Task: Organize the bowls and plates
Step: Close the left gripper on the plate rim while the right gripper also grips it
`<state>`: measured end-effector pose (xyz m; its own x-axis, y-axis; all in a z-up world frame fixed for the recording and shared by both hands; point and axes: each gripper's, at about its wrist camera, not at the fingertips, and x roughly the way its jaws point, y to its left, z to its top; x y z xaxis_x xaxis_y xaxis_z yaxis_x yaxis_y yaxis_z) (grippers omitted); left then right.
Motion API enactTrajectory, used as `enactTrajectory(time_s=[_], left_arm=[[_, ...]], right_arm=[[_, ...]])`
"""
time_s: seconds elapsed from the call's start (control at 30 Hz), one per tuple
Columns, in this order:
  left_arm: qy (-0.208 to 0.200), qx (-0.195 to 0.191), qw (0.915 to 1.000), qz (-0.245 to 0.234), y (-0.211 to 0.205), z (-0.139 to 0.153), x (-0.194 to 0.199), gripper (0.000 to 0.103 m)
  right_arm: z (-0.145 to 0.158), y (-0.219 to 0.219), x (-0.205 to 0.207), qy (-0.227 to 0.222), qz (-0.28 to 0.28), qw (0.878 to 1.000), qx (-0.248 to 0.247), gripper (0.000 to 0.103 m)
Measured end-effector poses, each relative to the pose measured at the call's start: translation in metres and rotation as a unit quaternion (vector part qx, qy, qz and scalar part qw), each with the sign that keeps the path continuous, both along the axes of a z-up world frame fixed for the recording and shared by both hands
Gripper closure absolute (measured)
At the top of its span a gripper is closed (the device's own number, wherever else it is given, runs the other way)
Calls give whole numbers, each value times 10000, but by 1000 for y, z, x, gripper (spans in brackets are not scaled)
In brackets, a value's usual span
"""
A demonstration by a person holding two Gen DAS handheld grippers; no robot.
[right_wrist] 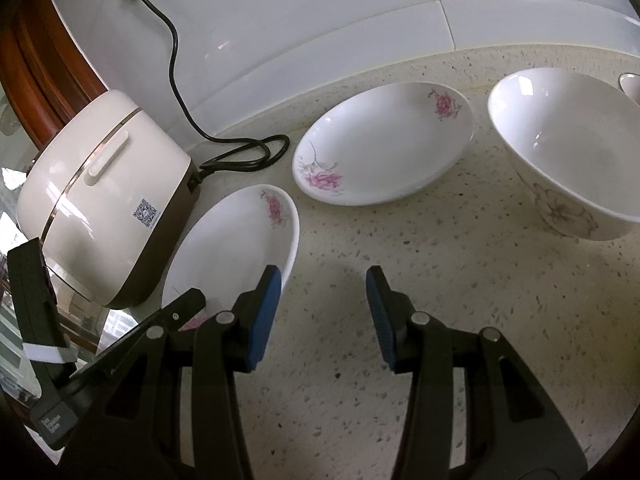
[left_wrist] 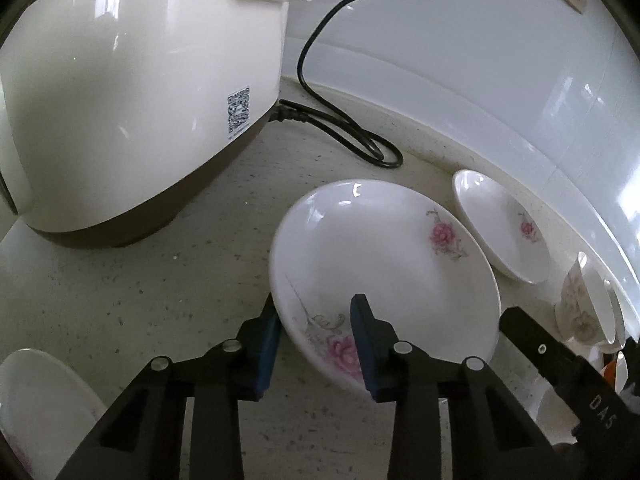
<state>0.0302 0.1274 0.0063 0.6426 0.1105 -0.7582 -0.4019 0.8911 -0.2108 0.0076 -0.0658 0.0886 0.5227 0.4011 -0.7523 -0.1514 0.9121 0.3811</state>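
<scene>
We note a speckled countertop (right_wrist: 460,300) bearing a cream rice cooker (right_wrist: 100,196) at the left, its black cord (right_wrist: 240,156) coiled by the tiled wall (right_wrist: 320,20). A deep white bowl (right_wrist: 572,152) with a grey flower stands upright at the right. Beside it rests one floral plate (right_wrist: 380,144); a second floral plate (right_wrist: 236,248) sits tilted, just beside the cooker. The left gripper (left_wrist: 316,344) straddles that second plate's near rim, its jaws apart; we cannot tell whether the pads touch. The right gripper (right_wrist: 324,312) hovers over bare counter, jaws spread, holding nothing.
</scene>
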Motion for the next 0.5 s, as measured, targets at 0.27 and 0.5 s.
enactTrajectory(time_s=[0.27,0.5], left_arm=[[-77,-49,9992,-397,-10,1,-6,78],[-115,-25,9971,-751,-26,0,-10,79]], right_arm=[[0,0,-2,-14,46,10000,34,57],[-2,-4,1,57,-27,10000,-63,72]])
